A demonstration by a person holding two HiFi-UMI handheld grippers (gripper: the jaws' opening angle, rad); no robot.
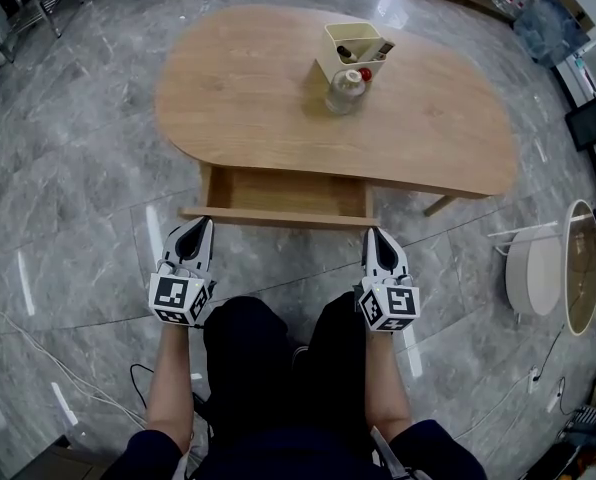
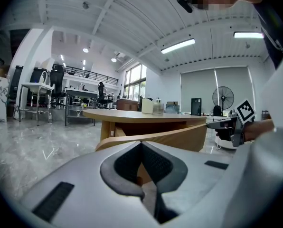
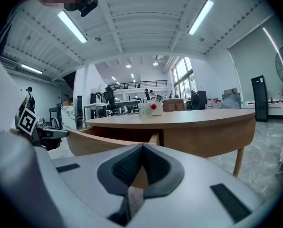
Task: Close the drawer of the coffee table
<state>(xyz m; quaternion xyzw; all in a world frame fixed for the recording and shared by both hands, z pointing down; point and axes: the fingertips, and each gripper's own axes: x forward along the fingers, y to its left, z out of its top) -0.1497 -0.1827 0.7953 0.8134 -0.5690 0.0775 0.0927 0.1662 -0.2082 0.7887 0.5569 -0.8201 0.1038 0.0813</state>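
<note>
Drawer [image 1: 283, 190] rear concealed beneath tabletop [image 1: 258, 98]. Contents of cream container [image 1: 353, 46] too small to be identified. Contact of left gripper [image 1: 200, 224], right gripper [image 1: 375, 232] with drawer not determinable. Table legs [image 1: 438, 205] mostly hidden.

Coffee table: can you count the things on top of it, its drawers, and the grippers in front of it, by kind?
Cream holder: 1
Clear bottle: 1
Drawer, pulled open: 1
Grippers: 2, the left gripper and the right gripper
Total: 5
</note>
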